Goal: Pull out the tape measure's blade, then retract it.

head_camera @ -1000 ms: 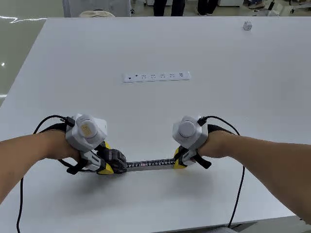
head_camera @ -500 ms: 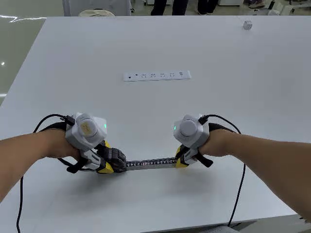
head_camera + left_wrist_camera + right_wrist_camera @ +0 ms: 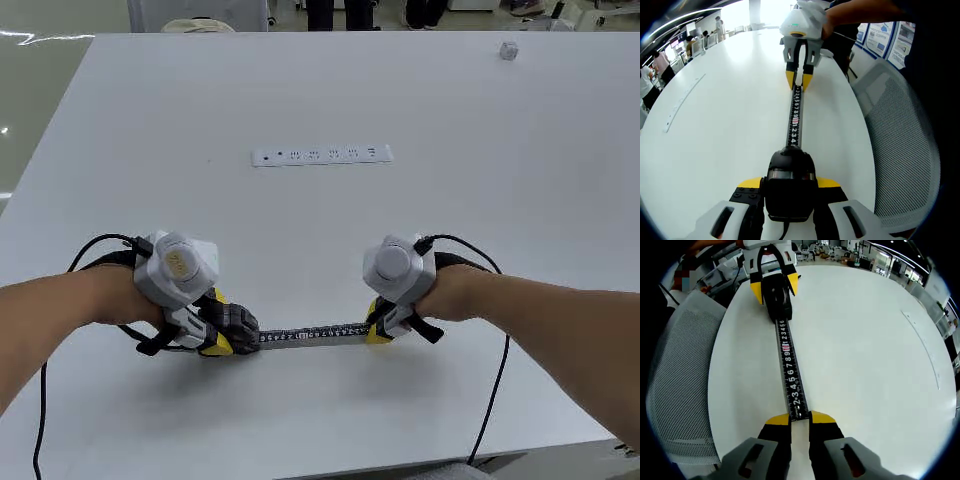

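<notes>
My left gripper (image 3: pixel 789 183) is clamped on the black tape measure (image 3: pixel 790 170). My right gripper (image 3: pixel 800 418) is pinched together on the tip of its blade (image 3: pixel 789 360), which stretches straight between the two. Both sit close to the near edge of the white worktop (image 3: pixel 470 130), and a white power strip (image 3: pixel 321 156) lies well apart, toward the middle.

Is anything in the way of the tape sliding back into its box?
Nothing that I can see. The blade lies straight on the bare white table, from the right gripper pinching its tip to the case held in the left gripper.
</notes>
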{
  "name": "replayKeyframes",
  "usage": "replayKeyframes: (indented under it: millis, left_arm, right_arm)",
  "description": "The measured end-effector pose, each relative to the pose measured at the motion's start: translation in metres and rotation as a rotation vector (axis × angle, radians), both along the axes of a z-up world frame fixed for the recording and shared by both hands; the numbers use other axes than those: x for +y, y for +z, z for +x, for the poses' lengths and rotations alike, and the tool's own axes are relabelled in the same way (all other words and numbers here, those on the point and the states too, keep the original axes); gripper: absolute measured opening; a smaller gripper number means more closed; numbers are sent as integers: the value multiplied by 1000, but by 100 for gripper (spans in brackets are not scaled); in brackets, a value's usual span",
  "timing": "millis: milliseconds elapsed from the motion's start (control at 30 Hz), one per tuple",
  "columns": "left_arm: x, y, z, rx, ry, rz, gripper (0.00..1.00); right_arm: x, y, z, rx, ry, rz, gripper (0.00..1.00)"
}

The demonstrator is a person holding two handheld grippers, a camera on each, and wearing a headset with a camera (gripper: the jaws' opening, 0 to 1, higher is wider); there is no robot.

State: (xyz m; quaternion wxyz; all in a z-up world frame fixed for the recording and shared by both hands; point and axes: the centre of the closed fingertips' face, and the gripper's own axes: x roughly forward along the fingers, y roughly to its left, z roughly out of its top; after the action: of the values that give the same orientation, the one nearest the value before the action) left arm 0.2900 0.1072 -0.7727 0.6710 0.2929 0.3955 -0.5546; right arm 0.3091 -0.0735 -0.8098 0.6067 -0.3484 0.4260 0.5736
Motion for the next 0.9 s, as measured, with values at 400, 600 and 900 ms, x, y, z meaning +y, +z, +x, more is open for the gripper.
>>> replayKeyframes:
  millis: [400,600,900]
  left_arm:
    - [1,1,0,0,1,-1,34]
    - [1,2,0,0,3,-2,34]
    - [2,2,0,0,3,-2,34]
  right_arm:
    - [-5,0,0,-1,-7,-2,11]
    - [-7,1,1,0,-12,0,11]
    - [-11,1,2,3,-13,-6,11]
